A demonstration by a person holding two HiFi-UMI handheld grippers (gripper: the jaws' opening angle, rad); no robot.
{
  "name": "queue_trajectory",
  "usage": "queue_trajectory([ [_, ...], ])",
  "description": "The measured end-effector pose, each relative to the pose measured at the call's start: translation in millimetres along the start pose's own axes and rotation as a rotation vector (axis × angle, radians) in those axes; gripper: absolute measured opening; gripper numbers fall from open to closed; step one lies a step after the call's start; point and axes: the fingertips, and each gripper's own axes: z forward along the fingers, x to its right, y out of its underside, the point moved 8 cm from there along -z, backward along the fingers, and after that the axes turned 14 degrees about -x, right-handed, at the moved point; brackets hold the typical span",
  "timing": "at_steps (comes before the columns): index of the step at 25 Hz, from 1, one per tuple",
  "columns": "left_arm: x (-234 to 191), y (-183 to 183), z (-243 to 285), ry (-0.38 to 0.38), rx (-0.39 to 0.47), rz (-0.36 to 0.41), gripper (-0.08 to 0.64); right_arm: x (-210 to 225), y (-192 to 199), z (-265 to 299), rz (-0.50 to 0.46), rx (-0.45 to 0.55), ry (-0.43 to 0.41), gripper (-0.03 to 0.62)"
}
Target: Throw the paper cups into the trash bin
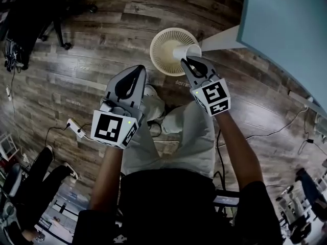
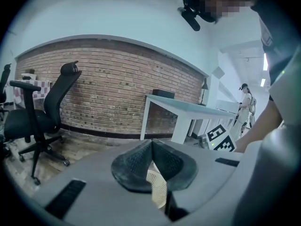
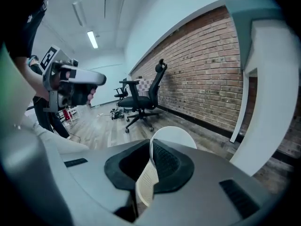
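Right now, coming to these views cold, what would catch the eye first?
First the white paper cup, pinched by its wall in the right gripper, over the right side of the round cream mesh trash bin on the dark wooden floor. Next the left gripper, jaws together and empty, lower left of the bin, and the pale table at upper right.

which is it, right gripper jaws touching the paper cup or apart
Touching. The right gripper view shows the right gripper with jaws pinched on the paper cup.
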Motion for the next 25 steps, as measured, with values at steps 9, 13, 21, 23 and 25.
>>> queue_trajectory([
  [9, -3, 24, 5, -0.013, 0.015, -0.011, 0.000, 9, 76, 84, 0.006, -0.115, -0.013, 0.021],
  [13, -9, 38, 6, -0.024, -0.003, 0.007, 0.000, 9, 101, 111, 0.017, -0.169, -0.016, 0.021],
  [21, -14, 51, 20, -0.024, -0.021, 0.032, 0.000, 14, 144, 167, -0.039, -0.357, -0.023, 0.021],
  [23, -16, 53, 22, -0.027, -0.022, 0.033, 0.000, 15, 155, 178, -0.047, -0.413, -0.027, 0.021],
  [25, -18, 55, 23, -0.027, -0.020, 0.034, 0.000, 14, 162, 186, -0.056, -0.458, -0.028, 0.021],
])
